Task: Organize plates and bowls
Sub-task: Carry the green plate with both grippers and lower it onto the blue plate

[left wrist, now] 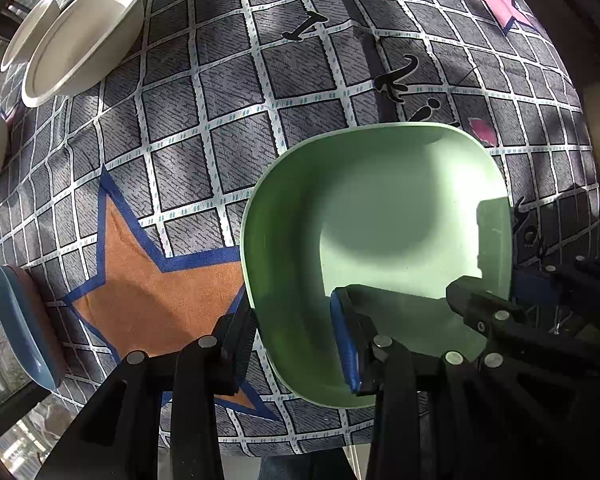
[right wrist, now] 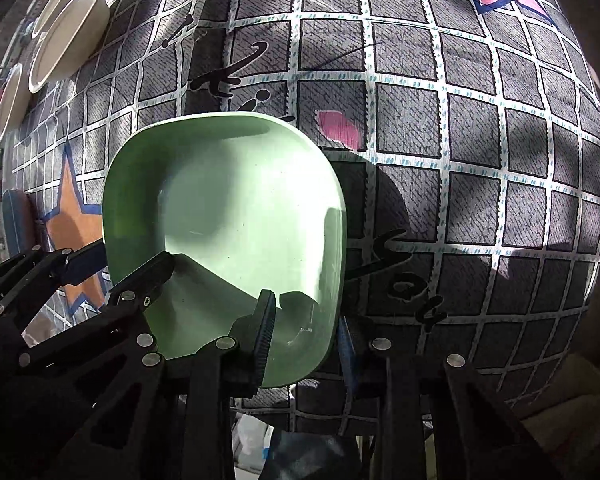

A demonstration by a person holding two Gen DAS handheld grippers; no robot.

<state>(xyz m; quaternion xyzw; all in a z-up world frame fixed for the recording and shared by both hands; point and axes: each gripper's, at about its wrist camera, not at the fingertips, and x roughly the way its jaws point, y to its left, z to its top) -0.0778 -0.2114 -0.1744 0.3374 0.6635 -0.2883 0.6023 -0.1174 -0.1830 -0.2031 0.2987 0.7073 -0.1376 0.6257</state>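
— Left wrist view: the green plate [left wrist: 380,216] lies on the checked tablecloth [left wrist: 220,120]; the left gripper [left wrist: 296,344] straddles its near-left rim, fingers apart, no squeeze visible.

— Right wrist view: the right gripper [right wrist: 306,340] spans the near-right rim, likewise parted. Contact underneath is hidden. White bowls [right wrist: 68,36] sit cut off at far left.

**Green plate straddled by the left gripper**

A square green plate [left wrist: 380,240] lies on a checked tablecloth [left wrist: 228,92]. The left gripper [left wrist: 296,340] straddles its near-left rim, jaws apart. Far left of the plate sit white bowls [left wrist: 84,36] and a blue dish [left wrist: 20,320].
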